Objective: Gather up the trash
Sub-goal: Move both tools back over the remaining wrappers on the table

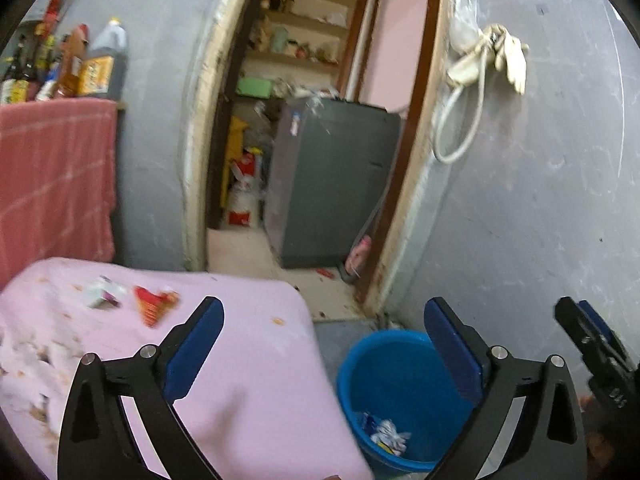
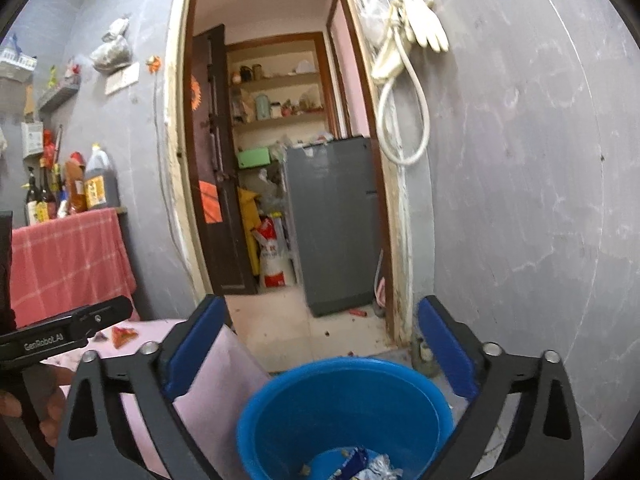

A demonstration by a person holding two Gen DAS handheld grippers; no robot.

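My left wrist camera looks slightly downward along its fingers, over the near corner of the pink-covered table (image 1: 248,344), toward the far doorway (image 1: 320,120). My right wrist camera sits close above the blue bucket (image 2: 344,408), facing the same doorway. Both views share bucket, doorway, grey wall (image 1: 540,180) and table corner.

Crumpled wrappers (image 1: 386,434) in blue bucket (image 1: 360,364)

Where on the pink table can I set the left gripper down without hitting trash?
The pink-covered table is bare between the red wrapper and the edge nearest the blue plastic bucket. Crowded: the far-left part, with the white crumpled carton, the wrapper and crumbs along the left edge.
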